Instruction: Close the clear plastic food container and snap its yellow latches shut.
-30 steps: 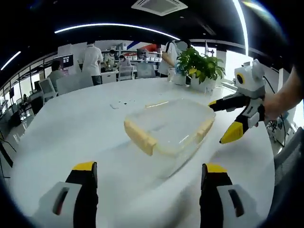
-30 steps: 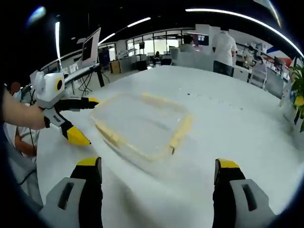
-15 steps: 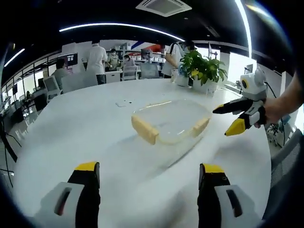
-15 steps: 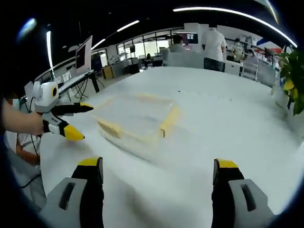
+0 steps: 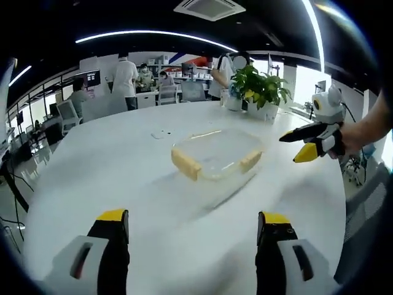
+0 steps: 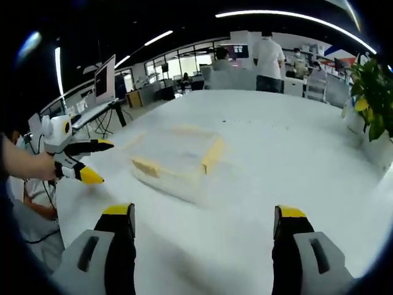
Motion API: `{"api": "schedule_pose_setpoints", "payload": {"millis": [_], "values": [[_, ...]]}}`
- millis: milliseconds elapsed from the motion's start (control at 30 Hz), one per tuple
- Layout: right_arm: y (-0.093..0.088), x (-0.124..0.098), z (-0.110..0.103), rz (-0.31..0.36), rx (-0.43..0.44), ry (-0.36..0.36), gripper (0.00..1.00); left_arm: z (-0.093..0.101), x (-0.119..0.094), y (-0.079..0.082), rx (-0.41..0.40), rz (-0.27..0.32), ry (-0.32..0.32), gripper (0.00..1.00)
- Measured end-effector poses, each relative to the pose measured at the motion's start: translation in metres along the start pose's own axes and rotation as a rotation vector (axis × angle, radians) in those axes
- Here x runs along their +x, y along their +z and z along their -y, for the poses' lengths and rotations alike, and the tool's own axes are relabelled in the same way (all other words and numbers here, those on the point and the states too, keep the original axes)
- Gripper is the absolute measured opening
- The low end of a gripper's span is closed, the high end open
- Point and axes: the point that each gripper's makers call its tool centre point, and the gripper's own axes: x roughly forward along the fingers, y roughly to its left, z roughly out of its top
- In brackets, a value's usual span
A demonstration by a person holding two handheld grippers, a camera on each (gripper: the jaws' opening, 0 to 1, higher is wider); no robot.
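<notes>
In the left gripper view, the clear plastic food container (image 5: 216,155) sits on the white bench (image 5: 110,178) just above centre, toward 12 o'clock from the left tongs (image 5: 193,230), which are spread wide and hold nothing. Its yellow latches (image 5: 185,164) show on the near and right sides. The right tongs (image 5: 302,142) hover at 3 o'clock, parted and empty, well apart from the container. A potted plant (image 5: 261,89) stands at 1 o'clock.
</notes>
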Motion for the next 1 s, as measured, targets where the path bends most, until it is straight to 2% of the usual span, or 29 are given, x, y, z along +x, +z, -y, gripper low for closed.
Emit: {"api": "schedule_pose_setpoints", "payload": {"millis": [100, 333, 467, 667, 1000], "values": [[-0.002, -0.004, 0.0, -0.001, 0.001, -0.003, 0.91, 0.0, -0.007, -0.002, 0.01, -0.009, 0.006, 0.83], [-0.005, -0.016, -0.002, 0.007, 0.029, -0.007, 0.9, 0.0, -0.022, -0.004, -0.024, -0.007, 0.019, 0.82], [0.002, -0.024, -0.005, 0.031, 0.05, 0.003, 0.9, 0.005, -0.032, -0.01, -0.029, -0.008, 0.019, 0.82], [0.009, -0.034, -0.005, 0.058, 0.065, -0.005, 0.89, 0.002, -0.045, -0.013, -0.067, 0.0, 0.046, 0.82], [0.007, -0.061, 0.0, 0.092, 0.11, -0.013, 0.88, -0.003, -0.075, -0.011, -0.127, 0.034, 0.09, 0.81]]}}
